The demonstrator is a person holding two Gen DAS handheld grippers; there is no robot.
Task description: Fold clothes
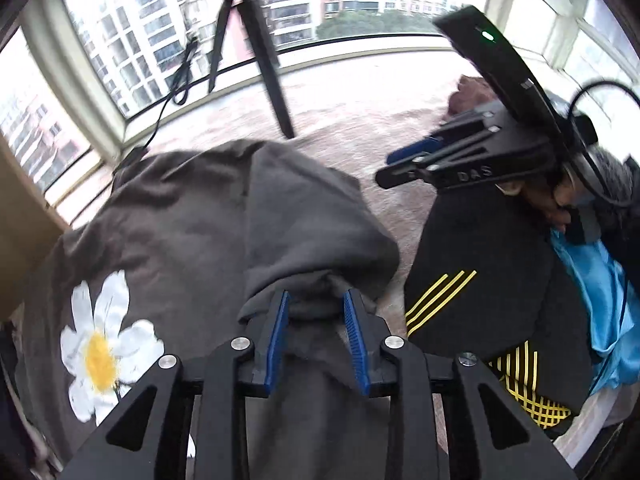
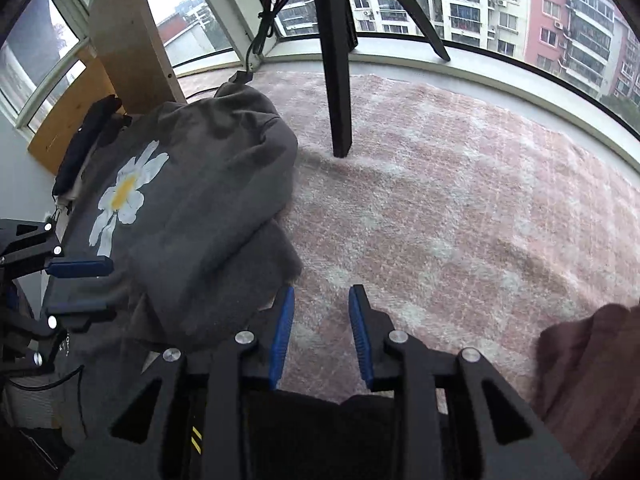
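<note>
Left gripper [image 1: 316,312], seen from its own wrist camera, with its blue pads clamped on a bunched fold of the grey daisy-print sweatshirt [image 1: 192,224]. The garment lies heaped on the pink carpet [image 2: 460,200] to the left of the tripod leg [image 2: 338,80], one thick lobe folded over the body, the daisy print [image 2: 126,190] facing up. Right gripper [image 2: 320,316], with its fingers spread over bare carpet and nothing between them, just right of the sweatshirt's edge. The fabric appears thick, soft and limp: it probably sags and drapes when lifted, is not fragile, and the ribbed pads should bite it well. Hems, cuffs or shoulder seams would likely give the steadiest hold. A black garment with yellow stripes [image 1: 480,280] and a blue cloth [image 1: 592,280] lie to the right. No container is visible in either view.
</note>
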